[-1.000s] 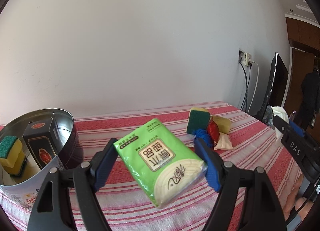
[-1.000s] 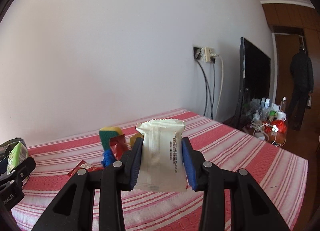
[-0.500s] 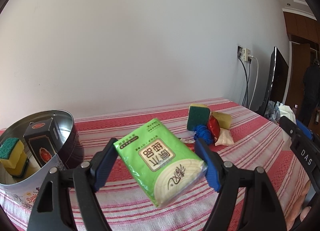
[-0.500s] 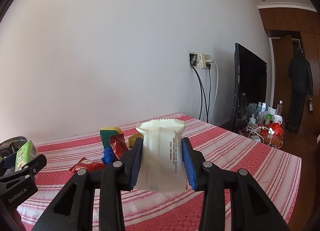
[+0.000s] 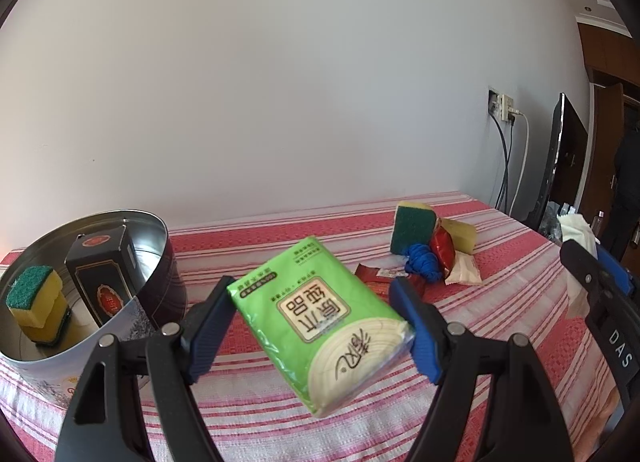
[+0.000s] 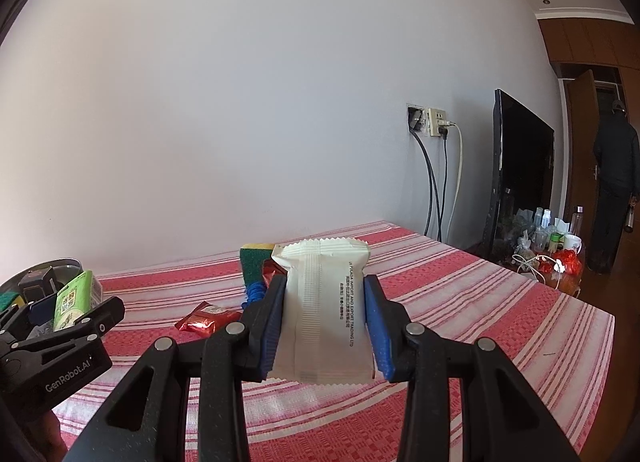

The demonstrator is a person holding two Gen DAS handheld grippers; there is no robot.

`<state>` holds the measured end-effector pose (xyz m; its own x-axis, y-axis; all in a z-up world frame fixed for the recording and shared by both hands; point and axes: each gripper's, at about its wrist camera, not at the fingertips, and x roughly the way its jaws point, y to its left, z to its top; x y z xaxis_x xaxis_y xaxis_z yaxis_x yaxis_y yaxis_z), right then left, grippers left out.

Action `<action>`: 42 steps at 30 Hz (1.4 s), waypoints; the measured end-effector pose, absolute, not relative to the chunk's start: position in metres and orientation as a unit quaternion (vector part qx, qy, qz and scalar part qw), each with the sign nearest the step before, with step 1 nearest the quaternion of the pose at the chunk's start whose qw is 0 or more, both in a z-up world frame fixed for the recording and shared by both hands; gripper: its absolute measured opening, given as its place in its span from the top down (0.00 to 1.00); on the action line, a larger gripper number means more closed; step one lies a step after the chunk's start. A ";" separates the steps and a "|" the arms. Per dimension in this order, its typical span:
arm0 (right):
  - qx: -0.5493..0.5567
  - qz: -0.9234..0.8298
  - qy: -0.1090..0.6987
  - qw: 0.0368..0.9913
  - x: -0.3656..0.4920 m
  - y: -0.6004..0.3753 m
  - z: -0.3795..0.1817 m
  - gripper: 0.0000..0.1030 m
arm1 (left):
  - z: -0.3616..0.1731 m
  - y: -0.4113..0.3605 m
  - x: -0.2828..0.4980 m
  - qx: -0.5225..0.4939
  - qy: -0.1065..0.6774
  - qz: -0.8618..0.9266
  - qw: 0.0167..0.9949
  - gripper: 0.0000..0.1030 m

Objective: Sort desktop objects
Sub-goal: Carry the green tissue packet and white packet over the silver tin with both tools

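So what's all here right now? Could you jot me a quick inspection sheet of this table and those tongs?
Surface: red striped cloth over the table.
Job's things: tin holding a black box and sponges; green tissue pack; white packet.
Clutter: pile with a sponge, blue cord and red wrappers.
Tongs: left tongs grip the tissue pack; right tongs grip the white packet.
Cables: plugged into a wall socket.
Surroundings: TV, a person at the doorway.
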<state>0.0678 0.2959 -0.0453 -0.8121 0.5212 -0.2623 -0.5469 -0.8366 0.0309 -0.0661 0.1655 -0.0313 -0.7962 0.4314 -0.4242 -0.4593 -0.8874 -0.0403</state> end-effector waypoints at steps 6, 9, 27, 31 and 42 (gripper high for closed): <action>-0.124 0.957 0.051 0.257 0.065 0.282 -0.043 0.60 | -0.030 0.157 -0.066 -0.217 0.029 0.948 0.231 0.24; -0.122 0.960 0.048 0.249 0.064 0.276 -0.040 0.60 | -0.030 0.155 -0.065 -0.217 0.027 0.948 0.232 0.24; -0.132 0.967 0.043 0.215 0.058 0.257 -0.039 0.59 | -0.027 0.137 -0.066 -0.218 0.019 0.951 0.219 0.24; -0.134 0.968 0.041 0.206 0.056 0.251 -0.038 0.59 | -0.026 0.134 -0.066 -0.217 0.017 0.951 0.217 0.24; -0.139 0.971 0.040 0.191 0.051 0.245 -0.037 0.59 | -0.025 0.124 -0.066 -0.216 0.012 0.952 0.215 0.24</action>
